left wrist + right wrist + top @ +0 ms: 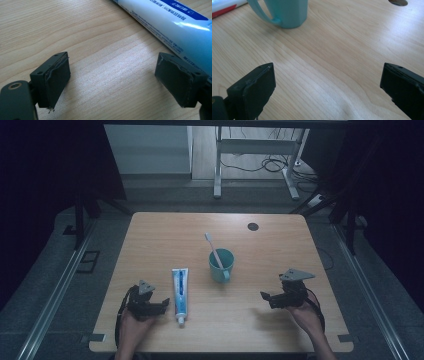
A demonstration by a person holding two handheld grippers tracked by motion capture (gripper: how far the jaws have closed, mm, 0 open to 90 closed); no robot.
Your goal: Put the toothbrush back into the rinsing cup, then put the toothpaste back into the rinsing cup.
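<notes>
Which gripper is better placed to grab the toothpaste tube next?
Left. The left gripper sits open right beside the toothpaste tube; the right gripper is across the table, past the cup.

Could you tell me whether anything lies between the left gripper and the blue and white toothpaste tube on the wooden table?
Nothing visible does. The left gripper, jaws open, sits just beside the blue and white toothpaste tube, with bare wooden table between them.

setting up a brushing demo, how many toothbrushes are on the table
1. The toothbrush stands tilted in the teal cup near the table's middle, head up and leaning toward the far left. None lie beside the toothpaste tube.
</notes>
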